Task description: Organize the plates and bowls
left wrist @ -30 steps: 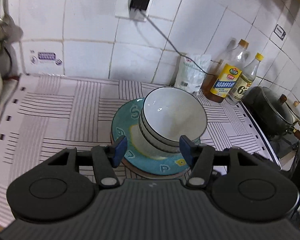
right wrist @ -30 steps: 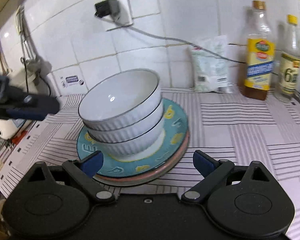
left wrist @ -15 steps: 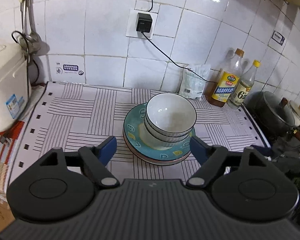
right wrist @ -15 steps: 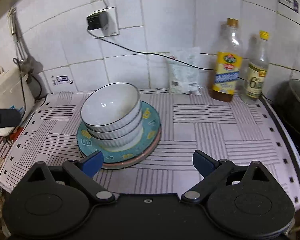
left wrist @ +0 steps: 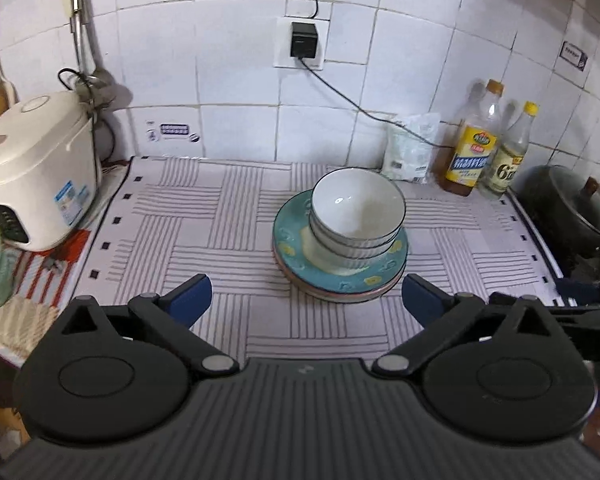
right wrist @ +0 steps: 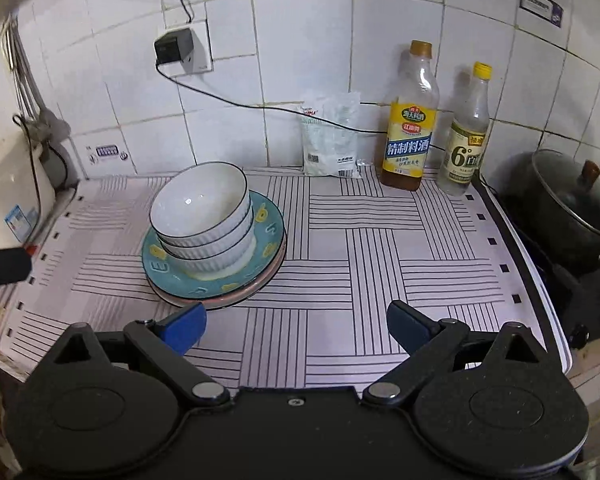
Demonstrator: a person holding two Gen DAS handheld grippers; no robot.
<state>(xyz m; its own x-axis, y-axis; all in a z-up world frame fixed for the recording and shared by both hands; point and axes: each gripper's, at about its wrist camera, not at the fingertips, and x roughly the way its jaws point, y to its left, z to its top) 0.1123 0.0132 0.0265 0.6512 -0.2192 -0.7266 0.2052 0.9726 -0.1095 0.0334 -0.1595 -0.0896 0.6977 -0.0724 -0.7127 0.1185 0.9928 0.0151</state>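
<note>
Bowls [left wrist: 358,210] sit nested on the stacked plates [left wrist: 340,280] mid-tabletop [left wrist: 204,264], so the organizing looks finished. Left gripper [left wrist: 306,294] and right gripper [right wrist: 296,326] hang clear, fingers spread, holding nothing.

The tall clear glass bottle with the yellow label [right wrist: 409,136] carries the blue characters "精制料酒"; the smaller print above them is too small to read. The smaller clear bottle with the yellow cap [right wrist: 466,136] shows a large "6°" on its pale label. The teal round plate with yellow marks [right wrist: 172,276] bears a letter like "E". Other labels are unreadable.
</note>
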